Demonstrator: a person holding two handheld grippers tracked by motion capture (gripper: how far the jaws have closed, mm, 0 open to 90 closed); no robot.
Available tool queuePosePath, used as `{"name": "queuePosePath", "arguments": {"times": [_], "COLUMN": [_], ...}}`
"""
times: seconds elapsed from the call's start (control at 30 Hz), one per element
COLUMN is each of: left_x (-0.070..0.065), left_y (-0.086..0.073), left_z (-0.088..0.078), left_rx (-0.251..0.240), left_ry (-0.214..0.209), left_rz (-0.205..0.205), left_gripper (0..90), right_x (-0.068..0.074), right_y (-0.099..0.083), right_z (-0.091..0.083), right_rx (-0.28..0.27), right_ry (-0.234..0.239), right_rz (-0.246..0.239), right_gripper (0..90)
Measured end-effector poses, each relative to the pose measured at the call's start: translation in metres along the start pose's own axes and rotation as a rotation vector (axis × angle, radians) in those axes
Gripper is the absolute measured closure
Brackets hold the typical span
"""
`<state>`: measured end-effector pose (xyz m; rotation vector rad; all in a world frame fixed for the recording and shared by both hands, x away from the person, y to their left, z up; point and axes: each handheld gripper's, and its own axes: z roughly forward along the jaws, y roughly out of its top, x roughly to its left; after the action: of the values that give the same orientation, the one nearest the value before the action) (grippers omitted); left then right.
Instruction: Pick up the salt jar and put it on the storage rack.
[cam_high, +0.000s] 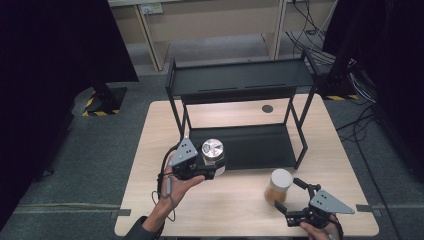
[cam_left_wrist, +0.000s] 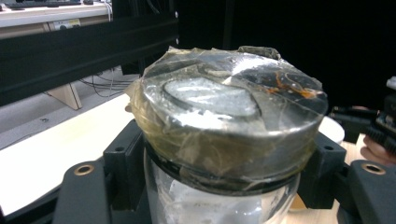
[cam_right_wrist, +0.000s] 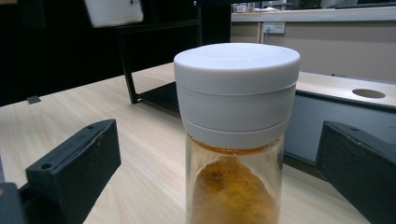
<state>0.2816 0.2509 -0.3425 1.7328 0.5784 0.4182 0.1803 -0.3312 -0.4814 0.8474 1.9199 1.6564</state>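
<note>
My left gripper (cam_high: 212, 167) is shut on a glass jar with a silver, tape-wrapped lid (cam_high: 212, 148), held above the table in front of the black shelf rack (cam_high: 240, 80). In the left gripper view the jar (cam_left_wrist: 229, 126) sits upright between the two black jaws, which press on its glass just under the lid. A second jar with a white lid and orange powder (cam_high: 278, 186) stands on the table at the right. My right gripper (cam_high: 290, 196) is open, one jaw on either side of that jar (cam_right_wrist: 236, 135), with clear gaps to the glass.
The rack's lower shelf (cam_high: 250, 145) lies just behind the held jar, its upper shelf higher and farther back. The wooden table (cam_high: 150, 150) has a round hole (cam_high: 267, 108) at the back. Cables (cam_high: 360, 80) lie on the floor at right.
</note>
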Motion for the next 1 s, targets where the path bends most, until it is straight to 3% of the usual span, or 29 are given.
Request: {"name": "queuePosePath", "arguments": {"times": [0.53, 1.0], "left_x": [0.012, 0.025], "left_y": [0.041, 0.081], "left_z": [0.014, 0.015], "left_rx": [-0.005, -0.007], "left_ry": [-0.003, -0.001], "left_rz": [-0.005, -0.025], "left_gripper": [30.9, 30.9], "right_x": [0.0, 0.0], "right_y": [0.0, 0.0], "right_z": [0.0, 0.0], "right_rx": [0.005, 0.007], "right_ry": [-0.001, -0.001], "right_rz": [0.002, 0.005], "right_gripper": [0.3, 0.3]}}
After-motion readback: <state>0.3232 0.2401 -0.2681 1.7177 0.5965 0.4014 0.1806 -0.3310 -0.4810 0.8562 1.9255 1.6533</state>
